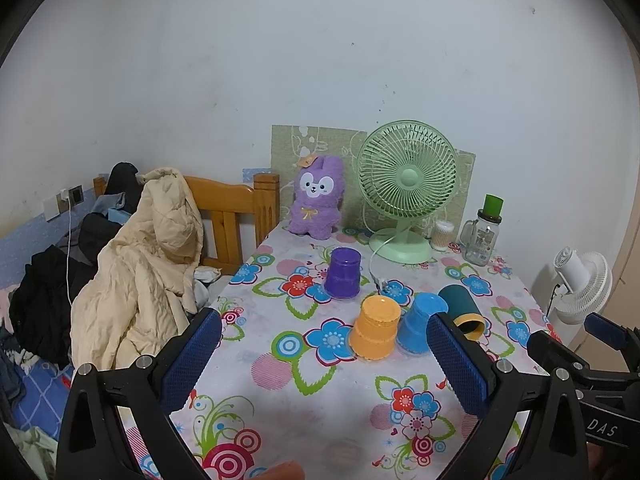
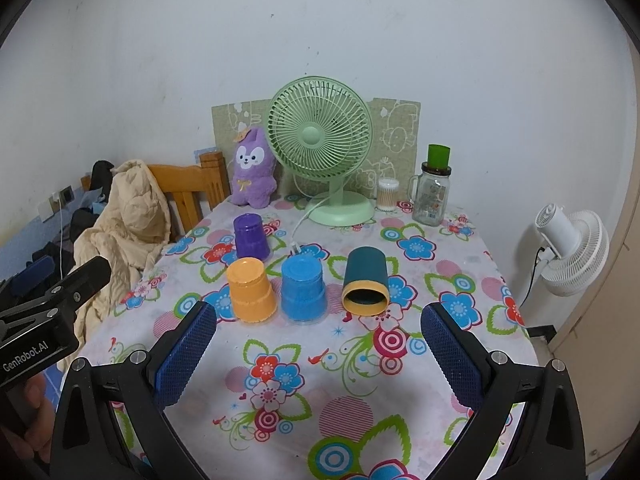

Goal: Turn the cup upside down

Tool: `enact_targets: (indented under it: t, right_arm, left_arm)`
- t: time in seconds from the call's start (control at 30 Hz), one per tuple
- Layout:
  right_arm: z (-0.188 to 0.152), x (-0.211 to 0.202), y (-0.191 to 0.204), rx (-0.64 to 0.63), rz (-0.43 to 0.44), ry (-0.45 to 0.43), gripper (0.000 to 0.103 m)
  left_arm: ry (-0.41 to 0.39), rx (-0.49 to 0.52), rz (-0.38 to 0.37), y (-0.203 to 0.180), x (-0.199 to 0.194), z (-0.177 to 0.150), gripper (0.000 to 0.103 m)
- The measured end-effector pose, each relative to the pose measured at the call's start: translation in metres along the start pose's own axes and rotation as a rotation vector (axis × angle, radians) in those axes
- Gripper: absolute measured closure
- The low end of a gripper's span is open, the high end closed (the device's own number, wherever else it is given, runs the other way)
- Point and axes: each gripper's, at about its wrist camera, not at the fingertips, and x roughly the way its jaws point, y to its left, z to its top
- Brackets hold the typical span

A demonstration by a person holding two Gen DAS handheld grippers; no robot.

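Lying on its side on the desk, right of the blue cup: teal cup, mouth toward camera. Both tools spread, empty — right tool, left tool. Probably best pinched mid-body with the right, then tipped rim-down.

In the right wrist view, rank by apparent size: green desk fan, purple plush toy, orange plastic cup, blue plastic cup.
1. Green desk fan.
2. Purple plush toy.
3. Blue plastic cup and orange plastic cup: alike, unranked; both sit nearer the camera than the toy.
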Motion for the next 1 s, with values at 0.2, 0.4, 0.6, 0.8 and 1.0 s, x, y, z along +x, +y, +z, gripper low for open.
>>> enact_targets:
  t: [0.2, 0.4, 0.6, 0.8, 1.0]
  right_arm:
    - [-0.001, 0.001, 0.000, 0.000, 0.003, 0.005, 0.000]
    - [-0.004, 0.004, 0.002, -0.002, 0.007, 0.019, 0.000]
    - [-0.001, 0.011, 0.003, -0.010, 0.010, 0.041, 0.000]
    - [-0.001, 0.021, 0.003, -0.008, 0.011, 0.062, 0.000]
    - [0.000, 0.033, 0.004, -0.013, 0.008, 0.085, 0.000]
  left_arm:
    - [-0.001, 0.001, 0.001, 0.001, 0.001, -0.001, 0.000]
    - [0.012, 0.001, 0.009, -0.002, 0.005, -0.003, 0.000]
    - [0.030, -0.001, 0.012, -0.003, 0.011, -0.005, 0.000]
    - [0.054, -0.009, 0.020, 0.000, 0.021, -0.009, 0.000]
    - [0.076, -0.016, 0.022, 0.004, 0.031, -0.011, 0.000]
